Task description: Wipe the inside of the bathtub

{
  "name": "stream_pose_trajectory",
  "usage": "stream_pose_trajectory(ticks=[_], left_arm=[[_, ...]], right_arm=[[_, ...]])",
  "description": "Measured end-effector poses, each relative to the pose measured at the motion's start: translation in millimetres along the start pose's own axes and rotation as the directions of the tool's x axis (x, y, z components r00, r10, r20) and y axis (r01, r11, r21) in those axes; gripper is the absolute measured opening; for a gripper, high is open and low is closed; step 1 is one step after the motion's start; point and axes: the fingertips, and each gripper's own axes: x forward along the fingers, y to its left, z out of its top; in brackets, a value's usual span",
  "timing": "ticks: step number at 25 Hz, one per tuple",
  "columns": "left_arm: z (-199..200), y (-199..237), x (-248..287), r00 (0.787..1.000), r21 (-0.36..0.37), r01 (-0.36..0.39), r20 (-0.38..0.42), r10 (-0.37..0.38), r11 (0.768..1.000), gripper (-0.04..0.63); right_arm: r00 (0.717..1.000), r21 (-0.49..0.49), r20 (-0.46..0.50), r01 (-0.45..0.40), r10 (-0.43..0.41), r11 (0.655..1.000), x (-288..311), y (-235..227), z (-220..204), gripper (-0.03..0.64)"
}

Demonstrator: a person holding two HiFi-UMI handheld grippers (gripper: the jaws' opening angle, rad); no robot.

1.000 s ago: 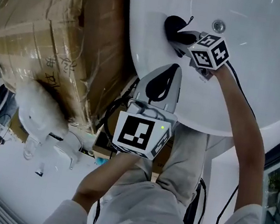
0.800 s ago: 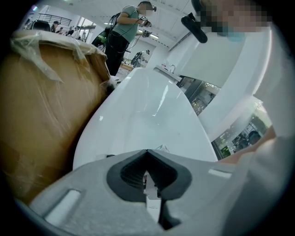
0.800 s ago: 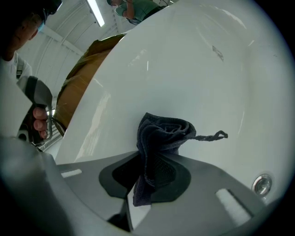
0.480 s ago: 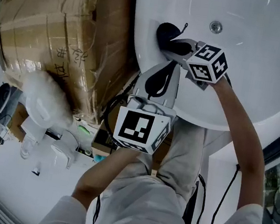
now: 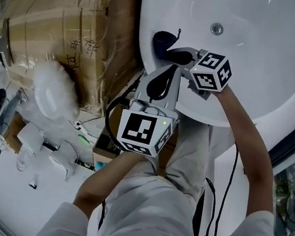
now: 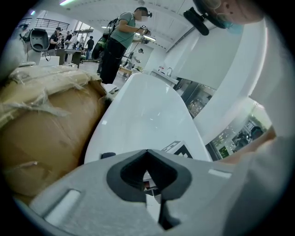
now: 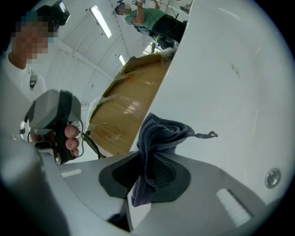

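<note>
The white bathtub (image 5: 270, 56) fills the upper right of the head view, with its drain (image 5: 217, 28) near the top. My right gripper (image 5: 173, 52) is shut on a dark blue-grey cloth (image 5: 161, 41) and presses it against the tub's inner wall near the rim. In the right gripper view the cloth (image 7: 161, 133) sticks up bunched from the right gripper (image 7: 146, 159), with the tub wall (image 7: 221, 69) and the drain (image 7: 272, 177) beyond. My left gripper (image 5: 168, 76) hovers at the tub's outer rim, shut on nothing. The left gripper (image 6: 147, 154) faces the tub (image 6: 143, 110).
A large cardboard package wrapped in plastic film (image 5: 62, 22) stands tight against the tub's left side. Cables and small items (image 5: 85, 138) lie on the floor below it. People (image 6: 117, 41) stand in the background of the left gripper view. The person's legs (image 5: 149, 210) are below.
My right gripper has dragged the cloth along the tub wall, a little farther from the drain and closer to the rim. The left gripper stays beside the rim.
</note>
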Motion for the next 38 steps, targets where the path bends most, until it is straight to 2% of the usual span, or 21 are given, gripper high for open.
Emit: stream_pose_trajectory(ticks=[5, 7, 10, 15, 20, 23, 25, 27, 30, 33, 38], left_arm=[[14.6, -13.5, -23.7, 1.0, 0.025, 0.003, 0.012, -0.003, 1.0, -0.002], [20.1, -17.3, -31.9, 1.0, 0.032, -0.001, 0.016, 0.0, 0.999, -0.002], [24.5, -24.6, -38.5, 1.0, 0.044, 0.002, 0.02, -0.003, 0.999, -0.002], [17.8, -26.0, -29.9, 1.0, 0.054, 0.017, 0.023, -0.018, 0.998, -0.002], [-9.4, -20.9, -23.3, 0.999, 0.016, 0.017, -0.03, -0.016, 1.0, -0.002], [-5.9, -20.7, -23.2, 0.999, 0.014, 0.02, -0.027, -0.02, 1.0, -0.002], [3.8, -20.6, -23.6, 1.0, 0.021, 0.025, -0.011, -0.025, 0.999, -0.002], [11.2, -21.1, -29.6, 1.0, 0.022, 0.024, -0.009, -0.024, 0.999, -0.002], [27.7, -18.9, -38.2, 1.0, 0.031, 0.018, 0.003, -0.018, 0.999, -0.002], [50.7, -21.9, -53.2, 1.0, 0.054, 0.013, 0.022, -0.014, 0.998, -0.002], [100.7, -48.2, -99.7, 0.998, 0.116, 0.013, 0.064, -0.021, 0.993, -0.002]], right_arm=[[0.99, 0.041, 0.107, 0.085, -0.089, 0.996, -42.4, 6.2, 30.2, 0.054], [0.984, 0.037, 0.114, 0.137, -0.14, 0.99, -60.1, 7.6, 37.4, 0.054], [0.971, 0.006, 0.051, 0.232, -0.232, 0.973, -84.7, -8.2, 30.6, 0.054], [0.945, -0.028, -0.065, 0.319, -0.32, 0.947, -116.3, -65.6, 1.8, 0.054], [0.924, -0.023, -0.164, 0.347, -0.346, 0.938, -116.5, -92.5, -34.6, 0.054], [0.913, -0.041, -0.234, 0.333, -0.333, 0.942, -104.6, -96.9, -55.2, 0.054], [0.895, -0.065, -0.293, 0.332, -0.336, 0.941, -96.7, -101.5, -66.8, 0.054], [0.885, -0.056, -0.336, 0.323, -0.322, 0.945, -88.4, -95.4, -80.8, 0.054], [0.893, -0.036, -0.333, 0.31, -0.304, 0.95, -81.9, -77.1, -78.2, 0.054], [0.91, -0.084, -0.284, 0.289, -0.3, 0.954, -90.3, -39.1, -43.9, 0.054], [0.949, -0.152, -0.162, 0.246, -0.269, 0.957, -123.6, 58.7, 26.9, 0.054]])
